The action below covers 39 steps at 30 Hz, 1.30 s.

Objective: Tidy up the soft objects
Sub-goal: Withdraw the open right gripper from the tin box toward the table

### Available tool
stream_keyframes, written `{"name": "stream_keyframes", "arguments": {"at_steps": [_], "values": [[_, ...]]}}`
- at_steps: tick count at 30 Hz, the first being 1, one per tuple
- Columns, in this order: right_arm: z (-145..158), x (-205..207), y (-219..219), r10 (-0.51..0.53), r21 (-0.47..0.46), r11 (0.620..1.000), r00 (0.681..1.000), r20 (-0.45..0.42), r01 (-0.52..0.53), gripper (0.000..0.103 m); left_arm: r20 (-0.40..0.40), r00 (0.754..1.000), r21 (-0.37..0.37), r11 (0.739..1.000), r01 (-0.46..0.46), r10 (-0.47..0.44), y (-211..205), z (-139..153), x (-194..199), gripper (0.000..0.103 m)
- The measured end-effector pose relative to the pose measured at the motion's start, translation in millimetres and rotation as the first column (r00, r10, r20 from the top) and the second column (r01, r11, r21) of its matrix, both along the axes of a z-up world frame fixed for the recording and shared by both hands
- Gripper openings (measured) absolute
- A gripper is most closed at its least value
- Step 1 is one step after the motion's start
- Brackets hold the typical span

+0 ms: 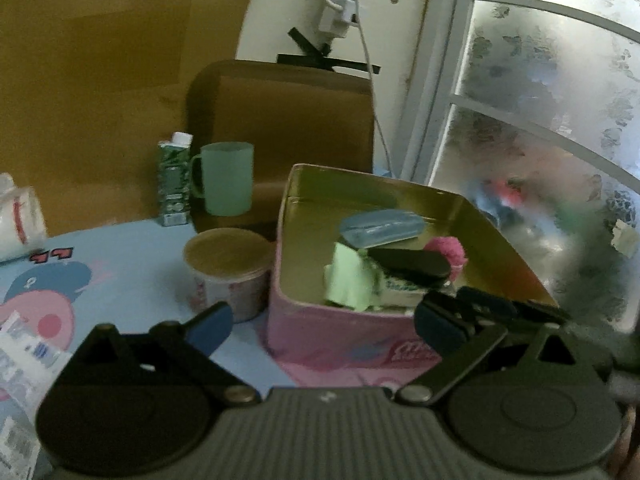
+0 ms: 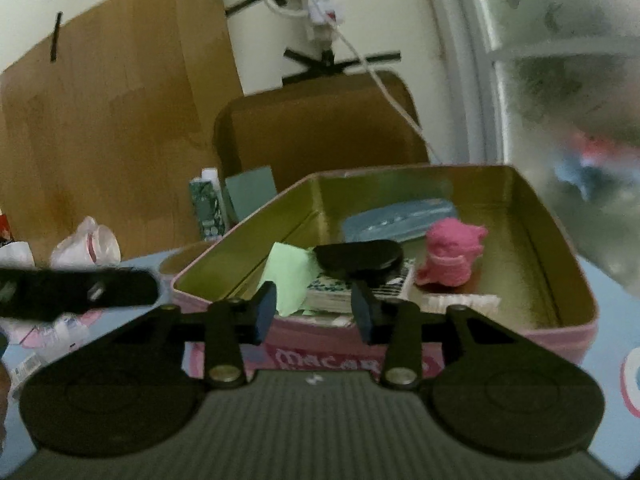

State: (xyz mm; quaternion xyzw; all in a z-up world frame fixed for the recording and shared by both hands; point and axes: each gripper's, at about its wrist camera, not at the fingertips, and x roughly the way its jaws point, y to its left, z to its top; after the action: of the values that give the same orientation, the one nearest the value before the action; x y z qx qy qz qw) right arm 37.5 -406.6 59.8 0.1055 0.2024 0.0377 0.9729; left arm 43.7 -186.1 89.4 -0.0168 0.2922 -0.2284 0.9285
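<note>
Table (image 1: 132,248) cluttered; tin (image 2: 520,240) already holds pink toy (image 2: 450,254), green cloth (image 2: 286,276), cases. Left tool (image 1: 324,322) wide, empty; right tool (image 2: 314,312) half-open, empty.

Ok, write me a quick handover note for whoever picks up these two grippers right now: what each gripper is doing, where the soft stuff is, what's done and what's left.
Left gripper: open wide, empty, in front of the pink tin.
Right gripper: half open, nothing between the pads, at the tin's near wall.
In the tin: pink knitted toy, green cloth, a black case, a pale blue case and a patterned packet.
Done: toy and cloth are in the tin.
Left: a plastic bag and some packets lie outside on the blue tablecloth; I cannot tell whether they belong in the tin.
</note>
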Motion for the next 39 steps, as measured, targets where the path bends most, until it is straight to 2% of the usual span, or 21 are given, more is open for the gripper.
{"name": "stream_keyframes", "arguments": {"at_steps": [5, 7, 9, 11, 13, 15, 19, 23, 26, 28, 32, 34, 37, 39], "values": [[2.0, 41.6, -20.4, 0.018, 0.105, 0.994, 0.985, -0.169, 0.000, 0.045, 0.008, 1.000, 0.002, 1.000, -0.025, 0.025, 14.0, -0.1, -4.8, 0.102], [1.0, 56.1, -25.4, 0.014, 0.112, 0.994, 0.977, -0.214, 0.010, 0.045, 0.017, 0.999, 0.004, 0.999, -0.036, 0.036, 17.9, 0.4, -7.4, 0.102], [2.7, 66.4, -27.6, -0.038, 0.073, 0.996, 0.973, -0.228, 0.056, 0.045, 0.019, 0.999, 0.004, 0.999, -0.044, 0.044, 22.1, 0.1, -8.4, 0.102], [6.2, 68.2, -29.3, -0.114, 0.030, 0.992, 0.973, -0.202, 0.122, 0.045, 0.017, 0.999, 0.004, 0.999, -0.052, 0.052, 26.1, -1.3, -9.1, 0.102], [9.9, 59.5, -28.3, -0.158, 0.019, 0.987, 0.977, -0.141, 0.162, 0.048, 0.011, 0.998, 0.004, 0.998, -0.061, 0.061, 31.3, -3.8, -9.3, 0.102], [13.1, 42.9, -21.5, -0.163, 0.040, 0.985, 0.985, -0.058, 0.165, 0.056, 0.003, 0.997, 0.003, 0.997, -0.071, 0.071, 36.7, -7.3, -8.8, 0.102], [11.1, 13.2, 7.6, -0.151, 0.009, 0.988, 0.985, 0.083, 0.151, 0.057, -0.024, 0.996, -0.007, 0.996, -0.084, 0.084, 47.7, -18.1, -9.9, 0.102], [0.8, -23.0, 33.7, -0.120, -0.006, 0.992, 0.980, 0.160, 0.123, 0.057, -0.020, 0.997, 0.024, 0.997, -0.077, 0.077, 53.4, -33.5, -21.1, 0.102], [-11.3, -50.4, 54.9, -0.083, -0.042, 0.995, 0.983, 0.163, 0.091, 0.057, -0.028, 0.998, 0.034, 0.998, -0.061, 0.062, 59.9, -47.2, -32.9, 0.102], [-20.1, -55.0, 67.0, -0.056, -0.067, 0.996, 0.987, 0.149, 0.067, 0.057, -0.036, 0.998, 0.036, 0.998, -0.054, 0.055, 67.1, -55.6, -40.4, 0.102], [-36.4, -58.4, 88.6, 0.024, -0.110, 0.994, 0.997, 0.073, -0.016, 0.057, -0.032, 0.999, 0.042, 0.998, -0.041, 0.043, 90.5, -68.5, -61.4, 0.102], [-39.1, -50.7, 98.1, 0.083, -0.101, 0.992, 0.996, 0.017, -0.081, 0.057, -0.022, 0.998, 0.030, 0.998, -0.050, 0.051, 107.4, -69.7, -71.2, 0.102], [-41.0, -38.0, 118.6, 0.190, -0.063, 0.979, 0.981, -0.049, -0.193, 0.057, 0.008, 0.993, 0.013, 0.992, -0.122, 0.122, 139.2, -66.2, -83.8, 0.102], [-41.8, -30.2, 135.0, 0.261, -0.030, 0.964, 0.962, -0.084, -0.265, 0.057, 0.011, 0.980, -0.016, 0.980, -0.200, 0.200, 165.1, -64.1, -88.4, 0.102]]}}
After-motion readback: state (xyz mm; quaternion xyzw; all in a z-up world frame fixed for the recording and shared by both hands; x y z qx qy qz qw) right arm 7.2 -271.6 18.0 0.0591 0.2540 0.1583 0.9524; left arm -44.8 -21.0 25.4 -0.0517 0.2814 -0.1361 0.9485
